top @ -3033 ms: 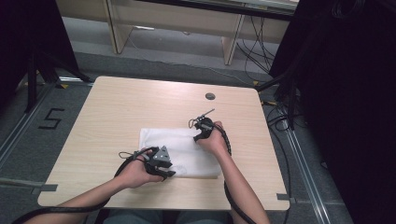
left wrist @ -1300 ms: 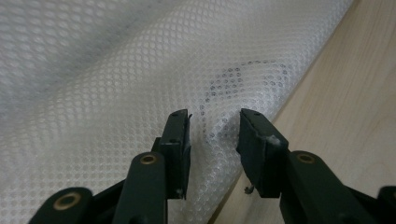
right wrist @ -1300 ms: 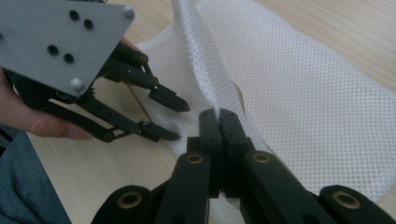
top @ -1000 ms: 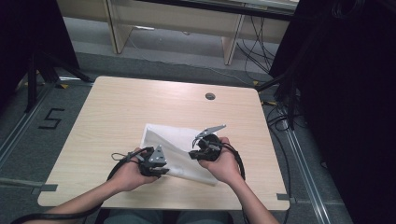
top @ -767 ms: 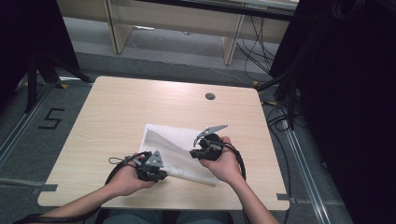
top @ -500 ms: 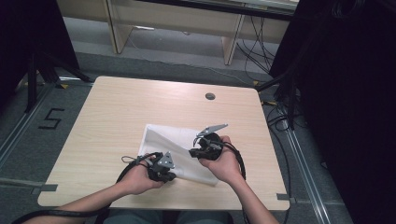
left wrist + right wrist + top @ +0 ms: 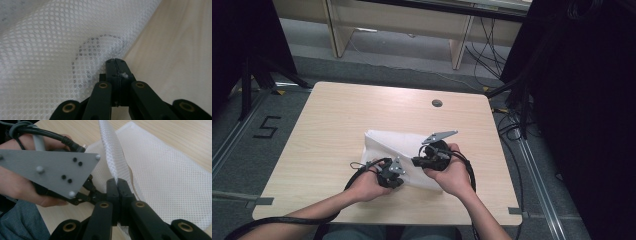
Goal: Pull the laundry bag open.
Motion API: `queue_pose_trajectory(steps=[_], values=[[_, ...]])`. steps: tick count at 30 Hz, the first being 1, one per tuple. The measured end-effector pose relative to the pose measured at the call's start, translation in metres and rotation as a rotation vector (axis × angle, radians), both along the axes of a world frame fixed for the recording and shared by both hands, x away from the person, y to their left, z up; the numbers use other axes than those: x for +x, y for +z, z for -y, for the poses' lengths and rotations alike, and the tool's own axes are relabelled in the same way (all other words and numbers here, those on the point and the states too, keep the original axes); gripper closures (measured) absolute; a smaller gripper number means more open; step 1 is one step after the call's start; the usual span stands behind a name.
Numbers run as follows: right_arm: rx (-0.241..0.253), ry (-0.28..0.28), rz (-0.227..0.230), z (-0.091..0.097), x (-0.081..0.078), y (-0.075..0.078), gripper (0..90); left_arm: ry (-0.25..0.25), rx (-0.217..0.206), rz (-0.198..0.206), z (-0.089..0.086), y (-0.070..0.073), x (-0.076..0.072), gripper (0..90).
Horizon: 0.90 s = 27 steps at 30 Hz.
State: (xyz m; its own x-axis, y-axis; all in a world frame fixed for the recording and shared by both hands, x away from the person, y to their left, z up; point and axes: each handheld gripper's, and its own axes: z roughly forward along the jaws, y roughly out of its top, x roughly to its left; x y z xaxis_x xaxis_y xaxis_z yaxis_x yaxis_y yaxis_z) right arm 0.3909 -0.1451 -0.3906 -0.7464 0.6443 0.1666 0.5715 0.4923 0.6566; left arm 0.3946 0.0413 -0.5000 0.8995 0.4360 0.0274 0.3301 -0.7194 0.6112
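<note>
On the left of the table (image 7: pixel 327 125), near its near edge, we are holding the left gripper (image 7: pixel 393 176) low over the near-left edge of the mesh cloth (image 7: pixel 399 145). In the left gripper view its jaws are standing pressed together, and a small tuft of white fibre is showing between them at the tips; the mesh cloth (image 7: pixel 50 55) is lying under and just beyond the tips, right beside bare wood (image 7: pixel 180 50). We cannot tell for sure whether the jaws are pinching the cloth's edge there.

The cloth is lying in the near middle of the table, between our two hands, with its far-left corner flat on the wood.

Just to the right, we are holding the right gripper (image 7: pixel 418 161) over the cloth's near-right part, its grey plate (image 7: pixel 439 135) tilting up. In the right gripper view its jaws are clamped tight on a fold of the mesh cloth (image 7: pixel 160 170), which is rising upright from the tips. The left gripper (image 7: pixel 86 195) is showing just beside them.
</note>
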Motion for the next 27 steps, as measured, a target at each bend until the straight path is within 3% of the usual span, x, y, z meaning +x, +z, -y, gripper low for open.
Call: queue_pose_trajectory(steps=[2,4,5,8,9,10,13,15,16,17,18,19,21,26,27], values=[[0.000,0.007,0.014,-0.001,0.000,0.001,90.0,-0.012,0.019,0.006,-0.001,0.001,0.004,89.1],[-0.001,-0.024,-0.021,-0.003,-0.003,0.002,90.0,-0.015,0.019,0.012,-0.002,0.001,0.008,89.1],[0.003,-0.005,0.005,-0.003,-0.001,0.001,90.0,-0.013,0.017,0.010,-0.002,0.001,0.010,89.0],[0.015,-0.025,0.016,-0.004,-0.002,-0.002,90.0,0.014,0.005,0.017,-0.004,0.001,0.011,88.9],[0.001,0.000,-0.002,-0.003,-0.002,0.001,90.0,0.004,0.018,0.020,-0.006,0.003,0.012,88.8],[0.004,-0.010,-0.014,-0.004,-0.004,0.001,90.0,0.001,0.025,0.023,-0.008,0.004,0.011,88.5],[0.012,0.000,-0.001,-0.003,-0.004,0.001,90.0,0.054,-0.013,0.012,-0.014,0.006,0.005,87.7],[0.012,-0.007,-0.002,-0.003,-0.005,0.000,90.0,0.051,-0.031,0.014,-0.023,0.011,0.003,87.5],[0.036,-0.018,0.024,-0.004,-0.004,-0.004,90.0,0.061,-0.041,0.006,-0.028,0.014,0.000,87.5],[0.010,-0.002,0.010,-0.002,-0.004,-0.002,90.0,0.033,-0.020,0.007,-0.036,0.019,0.000,87.4],[0.014,0.000,-0.001,-0.001,-0.004,-0.003,90.0,0.064,-0.057,0.001,-0.041,0.020,-0.003,87.5],[0.015,-0.009,-0.010,-0.002,-0.005,-0.003,90.0,0.071,-0.065,0.009,-0.048,0.023,-0.004,87.4],[0.033,-0.002,0.019,-0.002,-0.005,-0.005,90.0,0.113,-0.102,0.014,-0.062,0.029,-0.005,87.2],[0.020,0.010,0.015,-0.001,-0.011,-0.005,90.0,0.210,-0.160,0.049,-0.106,0.042,-0.004,85.5],[0.029,0.015,0.037,-0.001,-0.011,-0.007,90.0,0.243,-0.172,0.059,-0.115,0.044,-0.004,85.1]])
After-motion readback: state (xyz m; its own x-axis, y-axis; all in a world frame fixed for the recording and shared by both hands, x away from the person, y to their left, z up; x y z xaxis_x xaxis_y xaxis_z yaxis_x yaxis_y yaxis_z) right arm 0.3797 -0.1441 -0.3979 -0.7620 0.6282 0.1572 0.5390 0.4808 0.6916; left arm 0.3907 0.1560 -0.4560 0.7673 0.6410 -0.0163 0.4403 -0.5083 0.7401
